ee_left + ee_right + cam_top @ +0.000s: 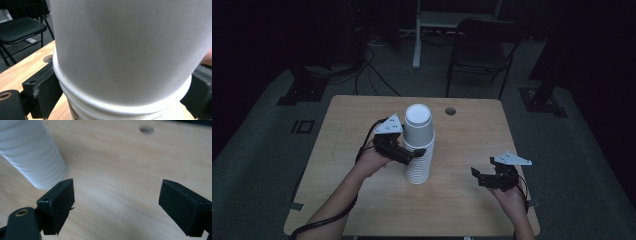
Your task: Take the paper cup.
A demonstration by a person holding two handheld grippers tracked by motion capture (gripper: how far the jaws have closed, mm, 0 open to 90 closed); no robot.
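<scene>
1. The tall stack of white cups stands in the middle of the worktop.
2. The left tongs squeeze the stack near its top cup.
3. The right tongs are wide apart and hold nothing.
4. The top cup is not off yet; I think lifting it comes next.

Pretty dim overall in the high view: the room around the bench sinks to near black, and only the wood top and the white cup stack catch any light. That stack throws a soft shadow onto the wood beside it. Left gripper view is way too close, so the cup wall is a soft grey-white wash with gentle shading. Right gripper view is smeared and soft: wood grain streaky, stack blurred, black tongs a bit crisper.
</scene>
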